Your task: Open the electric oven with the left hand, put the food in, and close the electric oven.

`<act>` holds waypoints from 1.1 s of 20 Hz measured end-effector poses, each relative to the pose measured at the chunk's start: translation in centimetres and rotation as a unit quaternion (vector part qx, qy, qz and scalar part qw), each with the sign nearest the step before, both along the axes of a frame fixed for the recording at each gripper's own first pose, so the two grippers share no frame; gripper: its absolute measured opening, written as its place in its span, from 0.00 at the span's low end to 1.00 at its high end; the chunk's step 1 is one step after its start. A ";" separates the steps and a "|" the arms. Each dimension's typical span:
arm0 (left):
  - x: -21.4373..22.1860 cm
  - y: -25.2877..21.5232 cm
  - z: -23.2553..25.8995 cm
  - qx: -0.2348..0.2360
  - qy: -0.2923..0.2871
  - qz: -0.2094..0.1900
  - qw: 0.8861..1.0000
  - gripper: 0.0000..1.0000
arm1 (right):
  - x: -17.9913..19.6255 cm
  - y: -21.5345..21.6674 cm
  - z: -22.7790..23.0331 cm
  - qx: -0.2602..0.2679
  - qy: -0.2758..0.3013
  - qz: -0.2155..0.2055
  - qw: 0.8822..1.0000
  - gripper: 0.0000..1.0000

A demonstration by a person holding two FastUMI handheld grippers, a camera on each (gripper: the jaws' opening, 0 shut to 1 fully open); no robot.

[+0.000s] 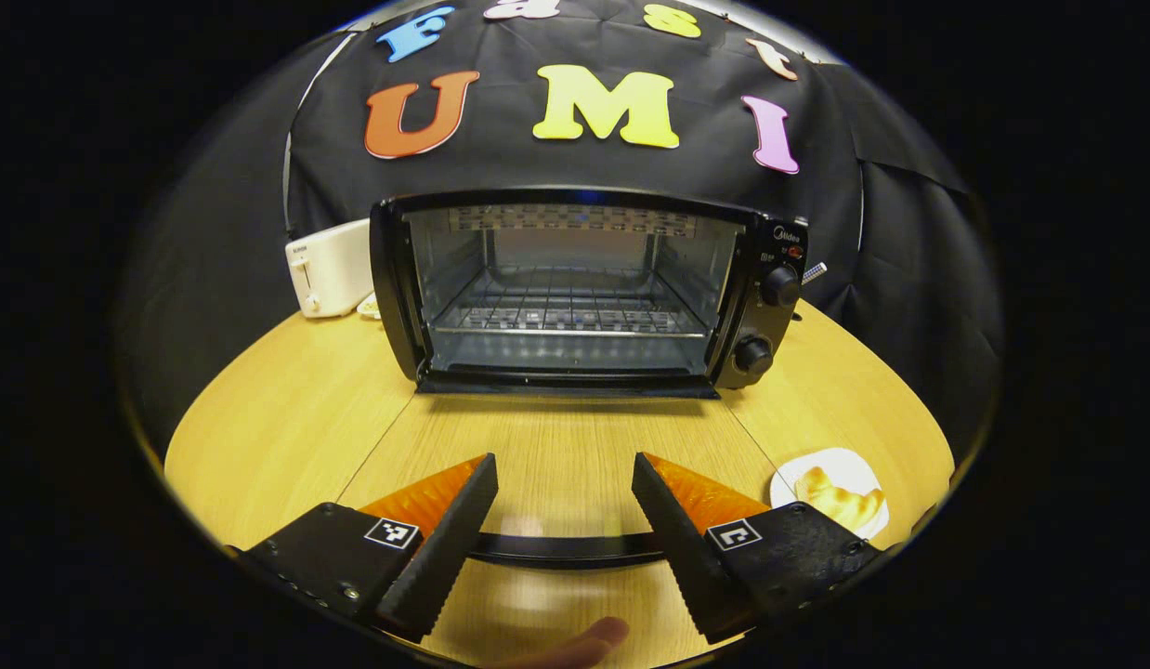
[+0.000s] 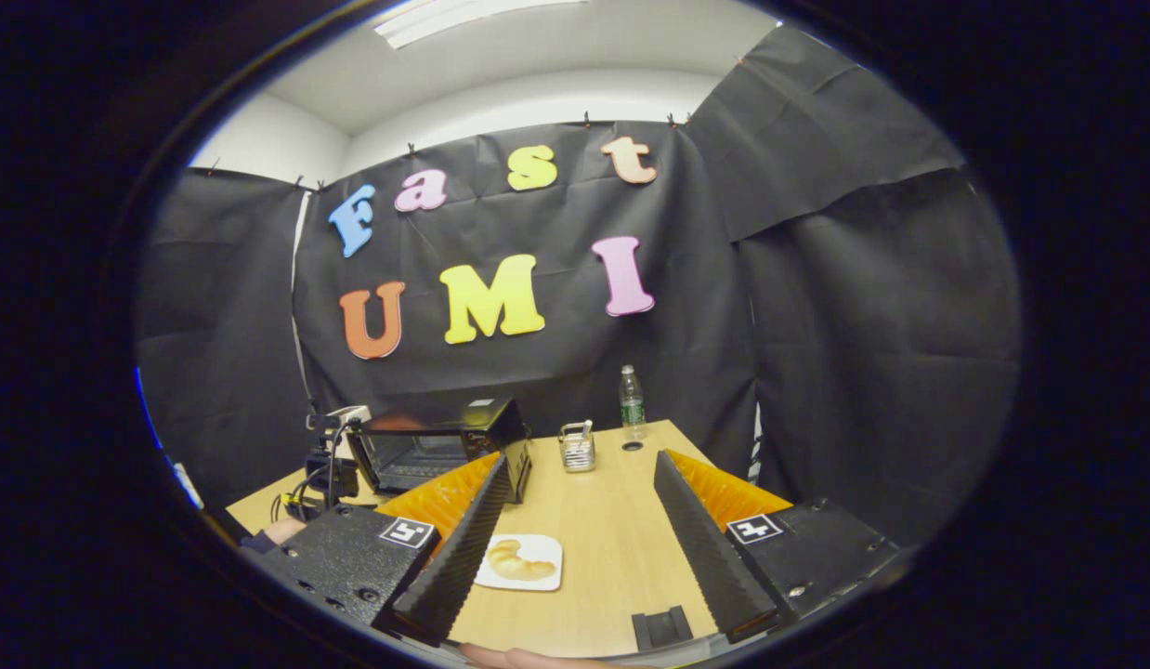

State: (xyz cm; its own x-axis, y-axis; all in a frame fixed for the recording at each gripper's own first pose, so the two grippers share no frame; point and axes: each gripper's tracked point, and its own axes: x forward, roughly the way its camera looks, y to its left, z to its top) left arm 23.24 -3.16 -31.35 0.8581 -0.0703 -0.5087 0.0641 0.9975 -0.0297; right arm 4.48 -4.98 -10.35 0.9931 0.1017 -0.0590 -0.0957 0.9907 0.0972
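**A:** What have I got on the left gripper (image 1: pixel 564 483)?

**B:** I see its 2 fingers spread wide apart over the wooden table (image 1: pixel 287 418), with nothing between them. The electric oven (image 1: pixel 584 288) stands straight ahead with its door (image 1: pixel 568 382) dropped fully open, flat toward me. The wire rack (image 1: pixel 566 311) inside carries nothing.

**A:** And the food?

**B:** A croissant (image 1: pixel 840 500) lies on a small white plate (image 1: pixel 849 462), on the table just right of the left gripper's right finger. A white toaster (image 1: pixel 329 268) stands left of the oven, near the wall.

**A:** The right gripper (image 2: pixel 578 483)?

**B:** I have it held well back, its jaws apart too, gripping nothing. In the right gripper view the croissant (image 2: pixel 517 560) and plate (image 2: pixel 547 548) lie between its fingers, nearer the left one. Beyond stand the oven (image 2: pixel 440 446), a small metal holder (image 2: pixel 577 446) and a water bottle (image 2: pixel 632 401).
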 end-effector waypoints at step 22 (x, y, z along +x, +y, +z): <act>-10.3 6.0 13.6 0.028 -0.159 0.002 0.987 0.93 | 11.1 8.5 -10.0 -0.045 0.104 0.150 0.982 0.96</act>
